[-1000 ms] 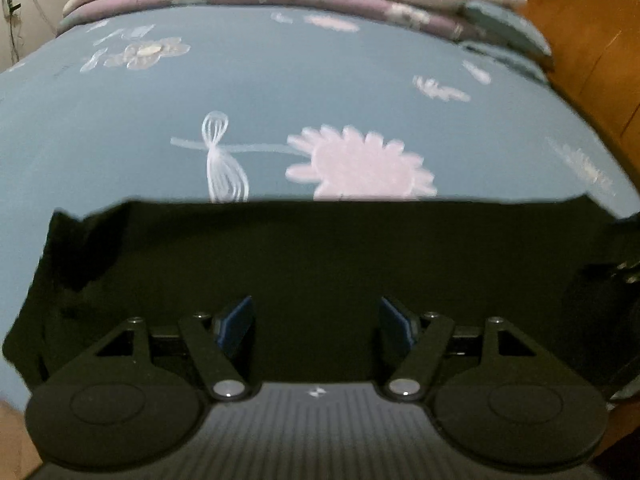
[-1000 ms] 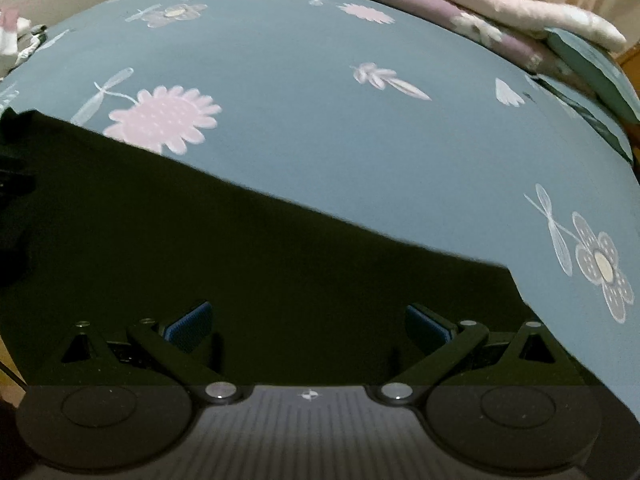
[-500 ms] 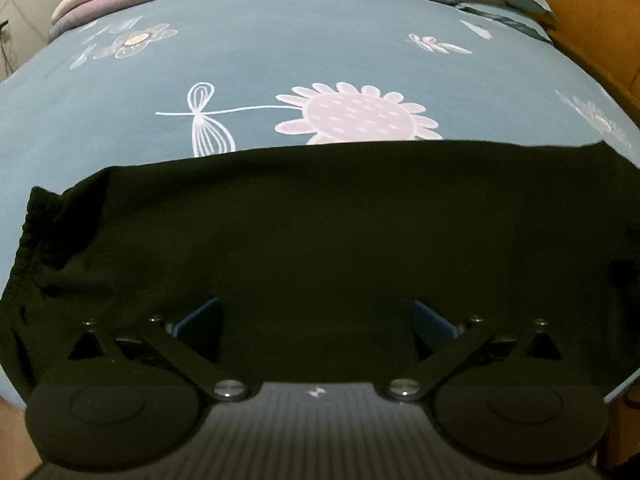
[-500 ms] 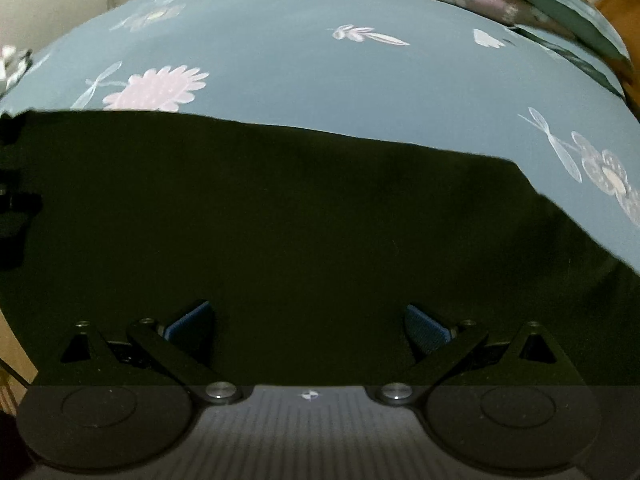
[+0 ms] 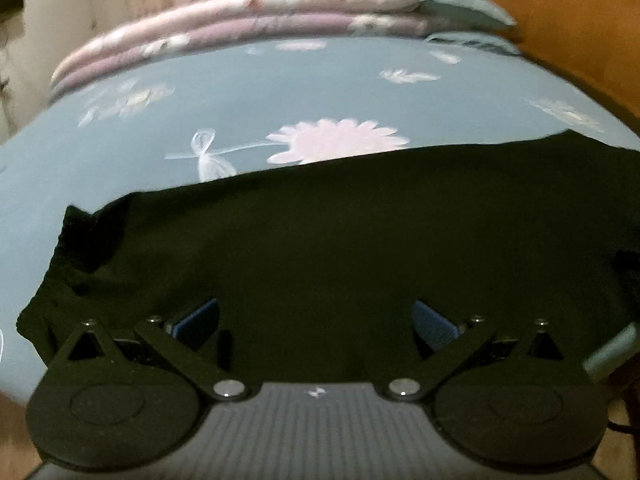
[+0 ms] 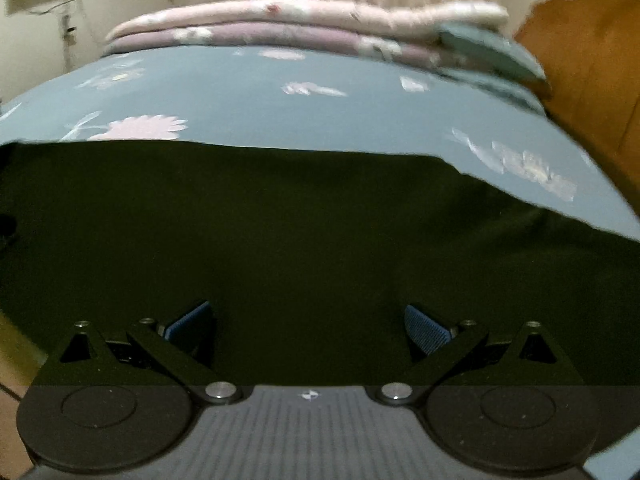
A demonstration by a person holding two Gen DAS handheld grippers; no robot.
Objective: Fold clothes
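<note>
Garment: a black garment (image 5: 340, 248) lies spread flat on the near part of the bed, its far edge running straight across both wrist views; its gathered end (image 5: 76, 240) sits at the left in the left wrist view.
Garment, right view: the same dark cloth (image 6: 280, 240) fills the lower half, its right corner ending on the bedsheet.
Left claw: the left claw (image 5: 316, 320) hangs over the cloth with its blue pads (image 5: 198, 318) wide apart; nothing is pinched between them.
Right claw: the right claw (image 6: 308, 322) also stands spread, blue pads (image 6: 426, 328) far from each other, over the cloth with no fold between them.
Bed: a blue sheet (image 5: 280, 92) printed with pale flowers and a dragonfly (image 5: 208, 156) carries the garment.
Far end: folded pink and mauve quilts (image 6: 280, 24) lie stacked along the far edge of the bed, a grey-blue pillow (image 6: 488, 52) beside them.
Right side: a brown wooden headboard (image 6: 588, 64) stands to the right of the bed.
Background: curtain and wall, blurred.
</note>
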